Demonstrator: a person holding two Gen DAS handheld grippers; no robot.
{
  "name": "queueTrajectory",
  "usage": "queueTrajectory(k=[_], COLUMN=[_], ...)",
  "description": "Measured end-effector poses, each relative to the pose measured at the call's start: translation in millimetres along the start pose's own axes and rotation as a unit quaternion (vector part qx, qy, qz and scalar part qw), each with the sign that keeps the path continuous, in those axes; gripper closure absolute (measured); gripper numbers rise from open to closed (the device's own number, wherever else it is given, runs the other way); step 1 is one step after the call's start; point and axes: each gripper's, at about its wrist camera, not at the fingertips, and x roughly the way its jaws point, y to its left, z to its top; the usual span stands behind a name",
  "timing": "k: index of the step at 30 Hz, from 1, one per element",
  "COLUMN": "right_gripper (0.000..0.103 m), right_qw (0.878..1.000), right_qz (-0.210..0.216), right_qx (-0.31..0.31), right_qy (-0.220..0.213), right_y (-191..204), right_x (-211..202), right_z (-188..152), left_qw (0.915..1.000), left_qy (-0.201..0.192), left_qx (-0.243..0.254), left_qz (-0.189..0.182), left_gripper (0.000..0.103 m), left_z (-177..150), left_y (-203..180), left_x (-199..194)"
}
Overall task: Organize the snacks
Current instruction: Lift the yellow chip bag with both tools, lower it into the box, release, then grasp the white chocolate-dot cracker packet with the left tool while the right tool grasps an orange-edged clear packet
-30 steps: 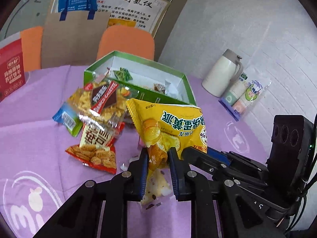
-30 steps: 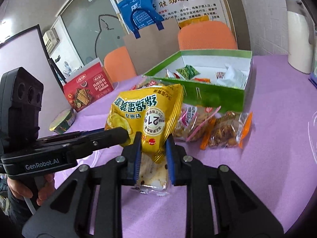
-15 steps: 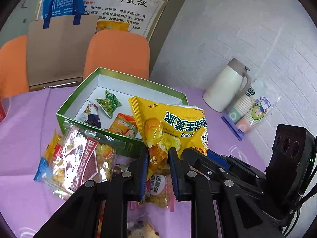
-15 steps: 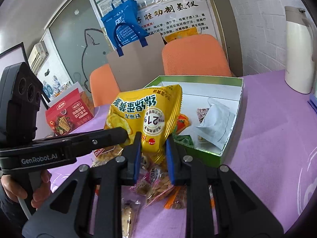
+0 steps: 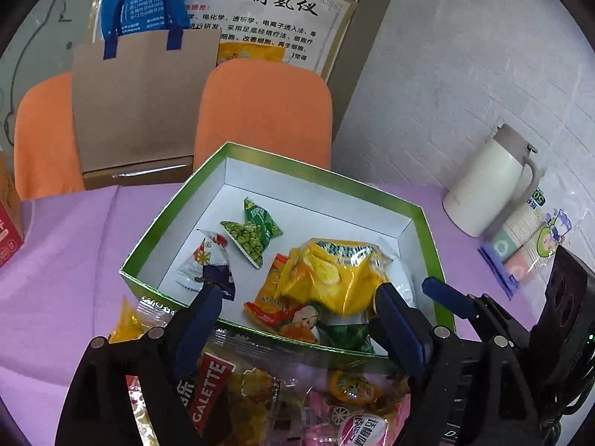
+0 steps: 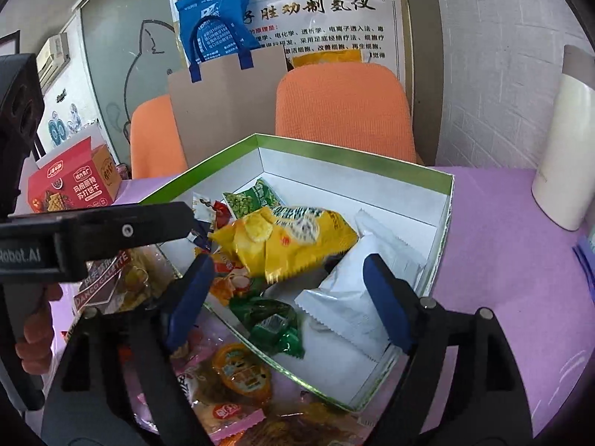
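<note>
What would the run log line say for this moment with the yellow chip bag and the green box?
step: release | yellow chip bag: lying in green box on other snacks | left gripper: open | right gripper: open | loose snacks: outside box

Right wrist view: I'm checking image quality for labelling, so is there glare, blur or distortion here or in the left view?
Right wrist view: glare on the wall poster's plastic, fisheye bending, dark corners; yellow chip bag readable. Left wrist view: same bending, poster sheen, foreground snack wrappers slightly soft.
</note>
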Motion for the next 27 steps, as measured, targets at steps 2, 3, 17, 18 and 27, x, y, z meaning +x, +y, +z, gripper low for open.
queueTrajectory(k=[2, 3, 17, 18, 27], right_gripper=[0.017, 0.017, 0.015, 0.014, 0.012], right_qw=[1.0, 1.0, 0.995, 0.995, 0.994], right_qz=[0.001, 0.005, 0.039, 0.034, -0.041], right_qx=[0.005, 0.01, 0.083, 0.083, 0.097], right_qy=[0.006, 0.011, -0.045, -0.045, -0.005], right_y=[-3, -4, -6, -4, -4], right_x=[-4, -6, -121, -126, -148], right_z=[-4, -6, -46, -52, -112], left_qw=[1.0, 0.9999, 0.9998, 0.9998, 0.9956], left_qy=[0.006, 0.008, 0.01, 0.009, 0.073], left_qx=[0.001, 0.0, 0.001, -0.003, -0.027], left_qz=[0.004, 0.007, 0.015, 0.016, 0.053], left_gripper=[0.017, 0.017, 0.017, 0.017, 0.017], left_z=[-1, -2, -80, -90, -175], left_y=[-1, -2, -36, -36, -34], left_x=[-3, -5, -100, -104, -72])
